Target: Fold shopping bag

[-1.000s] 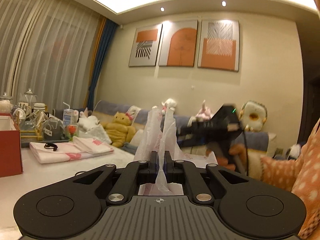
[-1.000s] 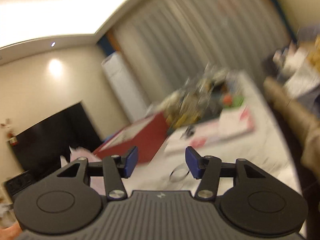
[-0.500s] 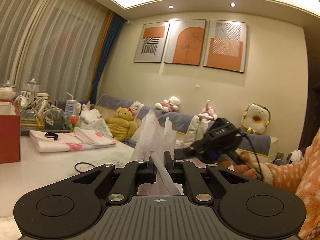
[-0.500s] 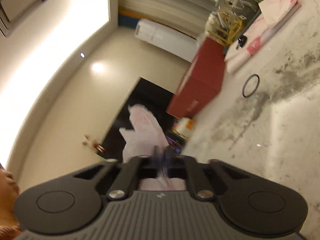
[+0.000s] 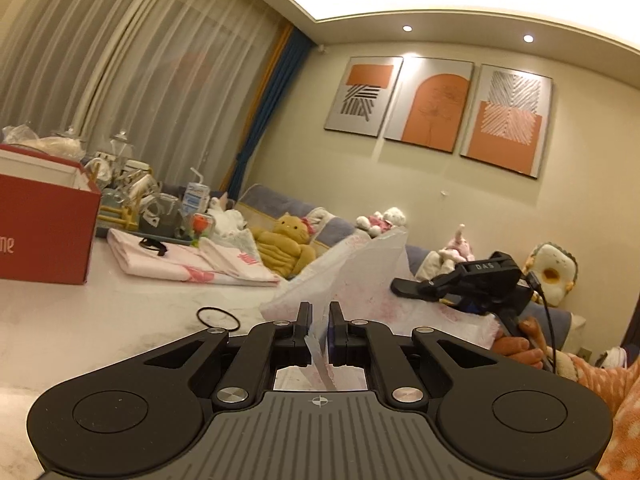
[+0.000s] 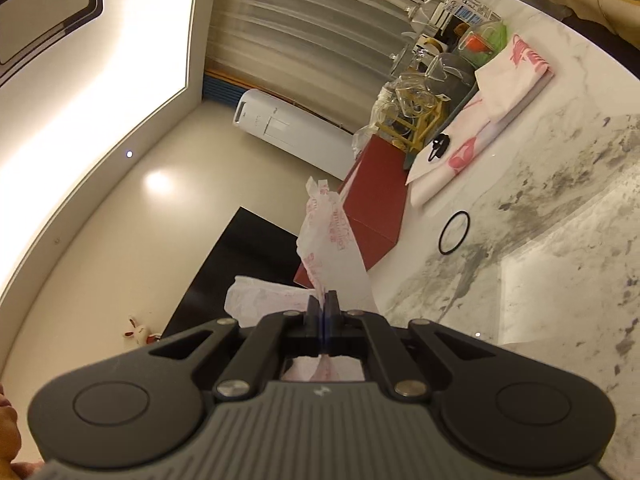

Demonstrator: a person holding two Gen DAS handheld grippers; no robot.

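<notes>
shopping bag (image 5: 360, 280) pinched in both tongs (image 5: 319, 316) (image 6: 322, 305)

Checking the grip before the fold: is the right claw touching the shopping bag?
Touching. The right wrist view shows the right claw shut on the shopping bag, its thin film pinched between the closed jaws and sticking out beyond them.
</notes>
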